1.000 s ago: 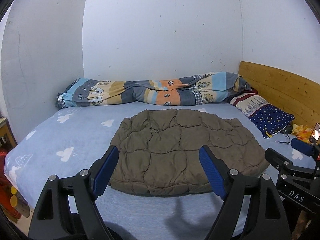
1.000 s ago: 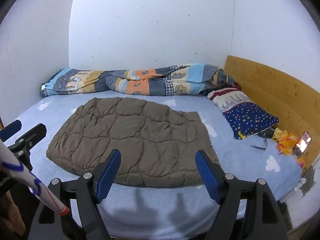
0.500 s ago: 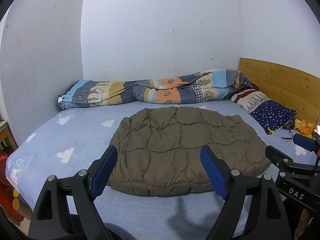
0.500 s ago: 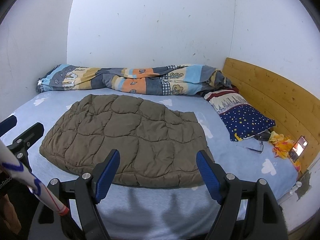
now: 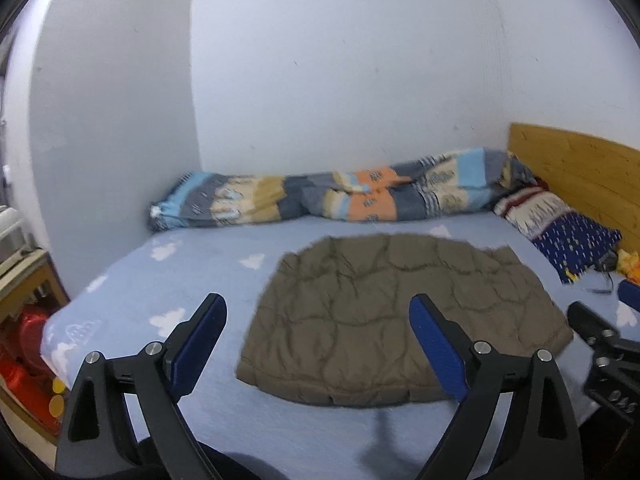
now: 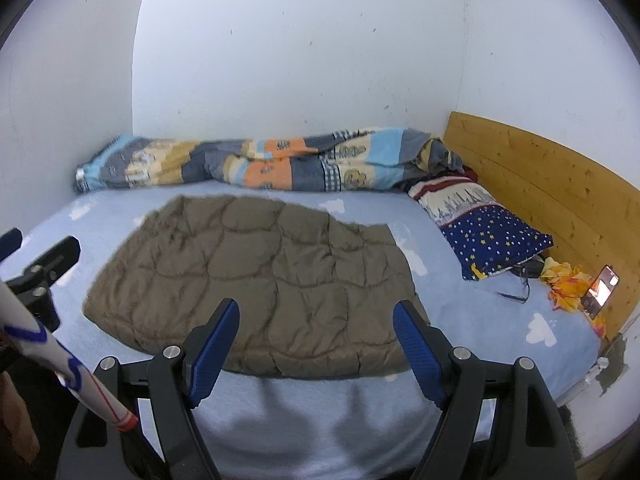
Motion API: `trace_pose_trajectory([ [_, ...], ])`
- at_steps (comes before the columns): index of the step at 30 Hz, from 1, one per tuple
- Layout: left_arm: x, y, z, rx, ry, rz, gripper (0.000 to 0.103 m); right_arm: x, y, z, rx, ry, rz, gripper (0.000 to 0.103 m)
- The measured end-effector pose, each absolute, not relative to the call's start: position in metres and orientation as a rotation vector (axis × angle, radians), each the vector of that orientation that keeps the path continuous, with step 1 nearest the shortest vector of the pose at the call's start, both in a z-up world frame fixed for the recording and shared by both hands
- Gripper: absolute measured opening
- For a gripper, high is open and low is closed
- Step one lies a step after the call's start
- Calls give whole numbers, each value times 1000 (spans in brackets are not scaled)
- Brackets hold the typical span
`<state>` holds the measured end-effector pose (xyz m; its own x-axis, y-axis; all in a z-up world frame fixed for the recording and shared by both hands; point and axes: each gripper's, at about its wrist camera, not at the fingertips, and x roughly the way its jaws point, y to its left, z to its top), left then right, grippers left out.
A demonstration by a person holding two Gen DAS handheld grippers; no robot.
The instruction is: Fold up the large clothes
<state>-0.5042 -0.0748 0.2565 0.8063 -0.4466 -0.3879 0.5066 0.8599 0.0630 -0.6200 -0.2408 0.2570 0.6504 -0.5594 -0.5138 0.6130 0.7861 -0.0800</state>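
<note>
Both jaws stood wide and empty, the left gripper (image 5: 316, 340) having just opened further, the right gripper (image 6: 316, 344) alongside. Folded olive-brown quilted jacket (image 6: 256, 272) lay flat mid-bed; any further fold would call for gripping its near edge.

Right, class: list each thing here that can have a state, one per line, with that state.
Brown quilted padded garment: lying flat on the bed, not gripped.
Patchwork duvet: bunched along the wall.
Starry blue pillow: lying by the wooden headboard.
Phone: screen lit.
Left gripper: open, jaws just widened, empty.
Right gripper: open, empty.
</note>
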Motion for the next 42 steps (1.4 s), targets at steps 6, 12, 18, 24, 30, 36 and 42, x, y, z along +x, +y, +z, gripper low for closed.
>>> trace_pose_trajectory([
  [6, -497, -63, 273, 132, 456, -466, 92, -634, -232, 285, 130, 463, -627, 87],
  [12, -496, -68, 268, 242, 479, -467, 92, -632, -224, 289, 119, 458, -605, 87],
  [18, -494, -73, 261, 270, 513, -500, 92, -628, -221, 286, 111, 473, -602, 87],
  [24, -486, -72, 255, 263, 548, -505, 92, -626, -224, 284, 116, 490, -605, 87],
  [30, -483, -72, 252, 268, 557, -508, 92, -622, -224, 283, 110, 500, -599, 87],
  [36, -480, -73, 248, 265, 570, -502, 92, -619, -222, 279, 117, 514, -598, 88],
  [42, -473, -72, 246, 256, 591, -501, 92, -618, -223, 279, 121, 520, -598, 88],
])
